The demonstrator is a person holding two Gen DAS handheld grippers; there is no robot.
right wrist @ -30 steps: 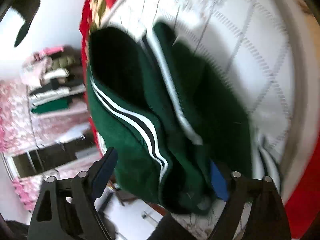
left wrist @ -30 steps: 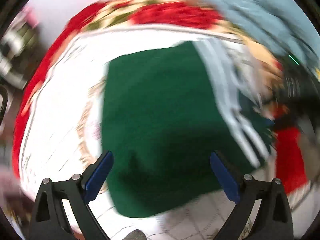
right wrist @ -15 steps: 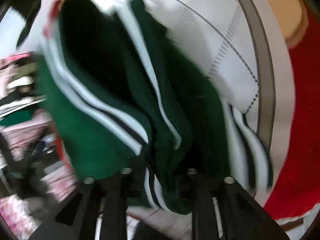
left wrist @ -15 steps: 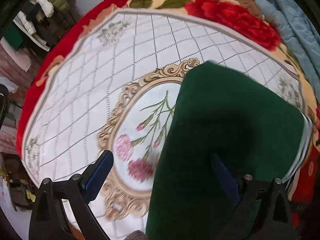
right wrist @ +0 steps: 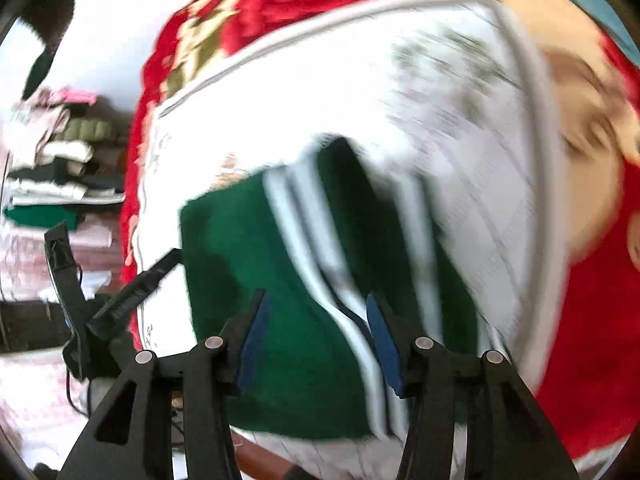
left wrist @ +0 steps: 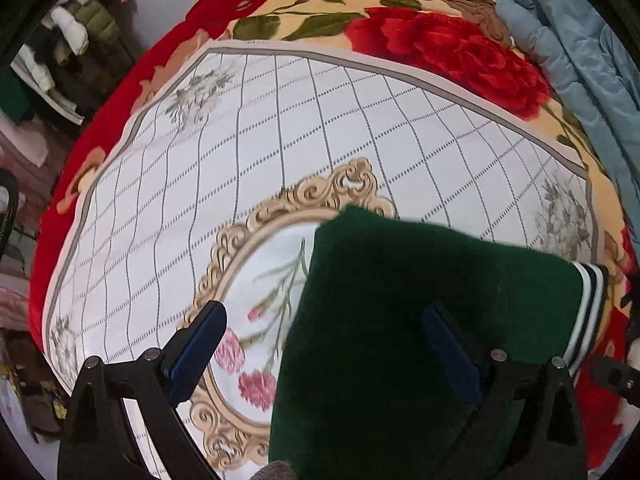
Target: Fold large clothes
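Since half a second earlier the right gripper [right wrist: 316, 340] had released the one folded green sweater [left wrist: 420, 320], its jaws parted above the striped cuff. The left gripper [left wrist: 324, 344] hung spread wide over the sweater's left edge, gripping nothing. Beyond lay one patterned bed cover [left wrist: 280, 120].

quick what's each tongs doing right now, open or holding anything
Left tongs: open wide, holding nothing, over the folded green sweater.
Right tongs: partly open, gripping nothing.
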